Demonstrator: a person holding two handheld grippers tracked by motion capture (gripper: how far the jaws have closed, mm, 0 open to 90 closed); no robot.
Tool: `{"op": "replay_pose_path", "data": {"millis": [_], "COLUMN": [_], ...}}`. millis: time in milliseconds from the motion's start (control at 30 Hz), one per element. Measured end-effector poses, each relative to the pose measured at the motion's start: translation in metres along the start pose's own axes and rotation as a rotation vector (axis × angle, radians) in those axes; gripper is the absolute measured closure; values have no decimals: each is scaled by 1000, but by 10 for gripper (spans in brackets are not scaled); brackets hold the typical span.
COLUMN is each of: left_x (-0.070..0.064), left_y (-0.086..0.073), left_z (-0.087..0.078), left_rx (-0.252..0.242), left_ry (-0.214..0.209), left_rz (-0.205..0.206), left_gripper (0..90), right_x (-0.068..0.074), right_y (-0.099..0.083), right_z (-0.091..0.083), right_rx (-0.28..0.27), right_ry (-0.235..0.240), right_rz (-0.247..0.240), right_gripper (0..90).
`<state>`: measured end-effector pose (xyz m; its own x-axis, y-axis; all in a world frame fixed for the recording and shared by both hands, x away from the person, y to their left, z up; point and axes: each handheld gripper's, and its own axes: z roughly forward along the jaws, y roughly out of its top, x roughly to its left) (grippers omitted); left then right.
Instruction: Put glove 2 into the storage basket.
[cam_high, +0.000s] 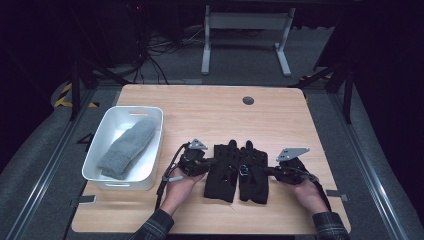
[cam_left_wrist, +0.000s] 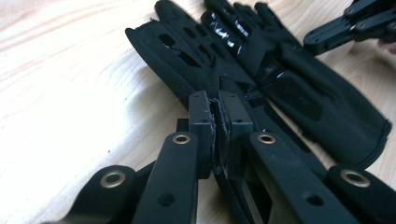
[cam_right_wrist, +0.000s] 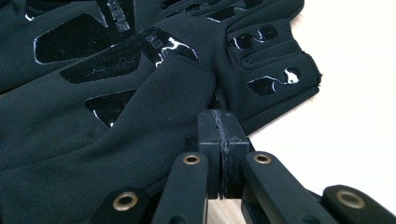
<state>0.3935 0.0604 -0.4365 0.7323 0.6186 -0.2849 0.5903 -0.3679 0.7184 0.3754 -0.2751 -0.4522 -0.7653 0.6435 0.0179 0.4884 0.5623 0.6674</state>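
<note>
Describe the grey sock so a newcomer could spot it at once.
Start at the wooden table and look to its left edge, where a white rectangular bin sits. The grey sock lies inside it, stretched along its length. It is pale and fuzzy, unlike the two black gloves at mid-table between the claws.

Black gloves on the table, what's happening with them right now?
A person holds a gripper in each hand at the pair of black gloves lying side by side on the wooden table. The left gripper and right gripper have jaws closed at the gloves' outer edges; whether fabric is pinched is unclear. A grey sock lies in the white bin.
</note>
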Motion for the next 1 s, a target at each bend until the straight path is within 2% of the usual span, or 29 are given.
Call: {"op": "replay_pose_path", "data": {"millis": [267,467,633,800,1000], "left_x": [-1,-3,-5,-3,-2], "left_y": [6,15,18,18,20], "left_z": [-5,-12,-15,-13,-11], "left_rx": [-32,-57,-73,-64,-72], "left_ry": [-53,-76,-113,-109,-139], "left_rz": [-10,9,-4,-21,-36], "left_gripper": [859,861,862,861,861], "right_x": [1,5,6,9,11], "right_y": [1,5,7,10,12], "right_z": [1,5,7,10,12], "right_rx": [1,3,3,5,1], "right_ry": [2,10,11,12,18], "right_rz": [-1,-15,-16,-28,-30], "right_gripper": [900,900,900,900,900]}}
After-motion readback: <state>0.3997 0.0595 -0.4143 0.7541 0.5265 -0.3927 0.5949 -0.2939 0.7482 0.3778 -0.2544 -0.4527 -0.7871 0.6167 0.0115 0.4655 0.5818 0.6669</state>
